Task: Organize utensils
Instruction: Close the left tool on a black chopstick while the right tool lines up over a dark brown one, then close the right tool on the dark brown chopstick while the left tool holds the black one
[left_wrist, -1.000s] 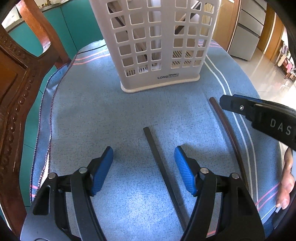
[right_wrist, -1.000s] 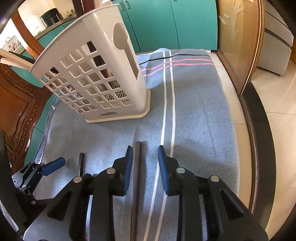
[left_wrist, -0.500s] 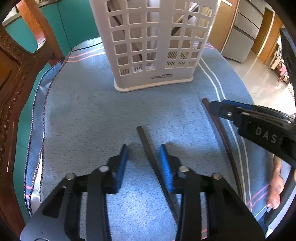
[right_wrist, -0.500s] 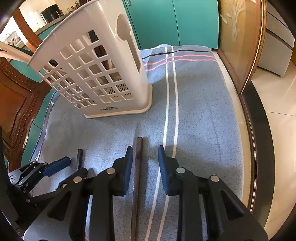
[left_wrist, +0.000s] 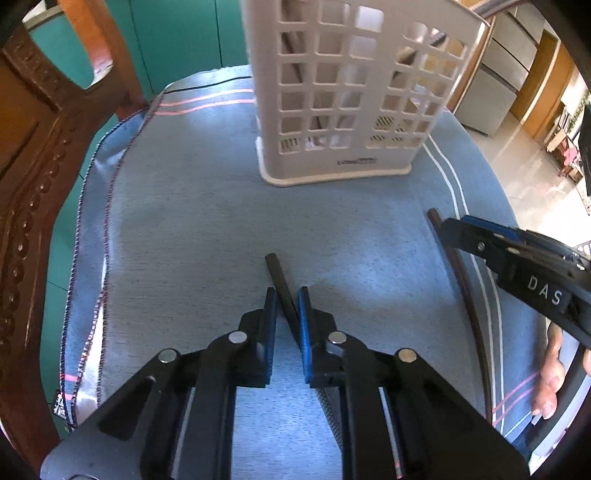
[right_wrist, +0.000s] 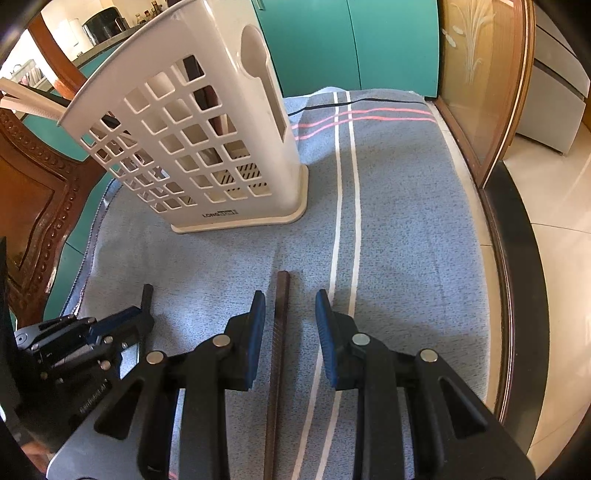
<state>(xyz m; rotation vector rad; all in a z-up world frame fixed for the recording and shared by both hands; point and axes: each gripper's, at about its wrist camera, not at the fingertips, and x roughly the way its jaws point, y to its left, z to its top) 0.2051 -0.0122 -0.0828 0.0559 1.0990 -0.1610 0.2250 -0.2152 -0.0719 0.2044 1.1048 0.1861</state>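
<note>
A black chopstick (left_wrist: 275, 271) lies on the blue cloth (left_wrist: 184, 221). My left gripper (left_wrist: 287, 297) is closing on it, and the blue pads touch both its sides. Its tip (right_wrist: 147, 291) pokes out past the left gripper (right_wrist: 136, 317) in the right wrist view. A brown chopstick (right_wrist: 281, 314) lies between the pads of my right gripper (right_wrist: 290, 306), which stands open with a gap on each side. The left wrist view shows that same brown chopstick (left_wrist: 469, 314) under the right gripper (left_wrist: 458, 227). A beige perforated utensil holder (left_wrist: 343, 110) (right_wrist: 199, 147) stands upright behind, with several utensils inside.
A carved wooden chair (left_wrist: 33, 184) stands close along the left edge of the cloth. A person's hand (left_wrist: 554, 376) holds the right gripper at the lower right. Teal cabinets (right_wrist: 351, 44) and a wood-framed glass panel (right_wrist: 476, 74) are behind; the table's dark rim (right_wrist: 517, 295) curves on the right.
The left gripper's jaws have gone from wide apart to pressed against the black chopstick, and the gripper has shifted slightly. The right gripper and brown chopstick have not moved.
</note>
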